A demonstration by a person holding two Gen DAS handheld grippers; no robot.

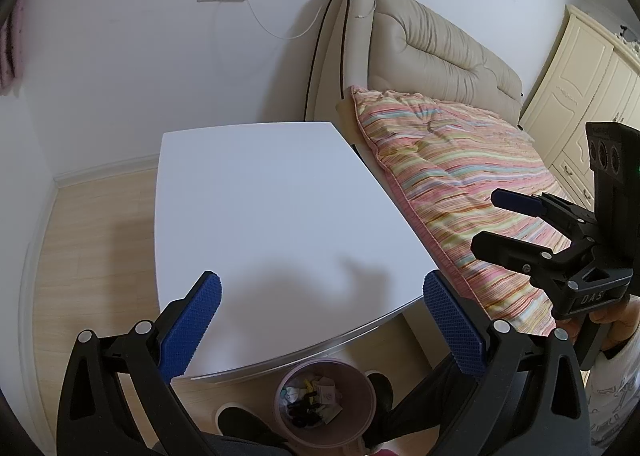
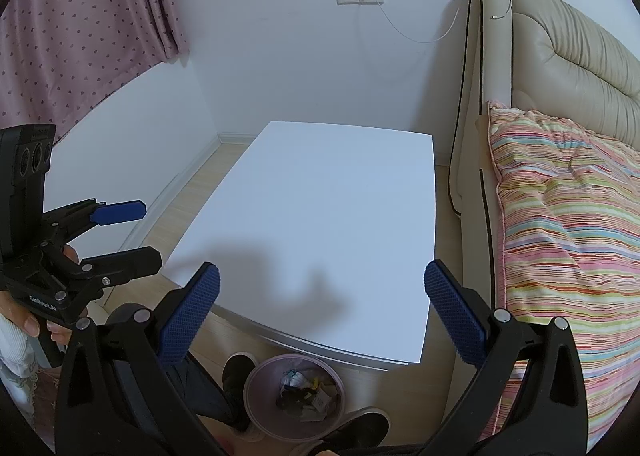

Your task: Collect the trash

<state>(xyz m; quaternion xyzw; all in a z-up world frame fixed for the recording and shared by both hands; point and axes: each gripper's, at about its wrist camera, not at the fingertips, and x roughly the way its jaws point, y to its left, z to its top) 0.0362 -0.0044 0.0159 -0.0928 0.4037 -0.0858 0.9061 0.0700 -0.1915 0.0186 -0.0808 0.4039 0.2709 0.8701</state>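
Both tools spread, left tool (image 1: 320,324), right tool (image 2: 322,320) | bin (image 1: 326,402) holds mixed trash (image 1: 312,400)

We see a round, pale mauve trash bin (image 1: 326,402) at the bottom centre of the left wrist view, standing upright on the wooden floor just below the near edge of the white table. It is open-topped, and inside lies mixed trash (image 1: 310,400) — crumpled white and pale blue paper, a yellow scrap, some dark pieces. In the right wrist view the same bin (image 2: 294,396) sits at the bottom, slightly left of centre — its contents heaped loosely at the bottom.
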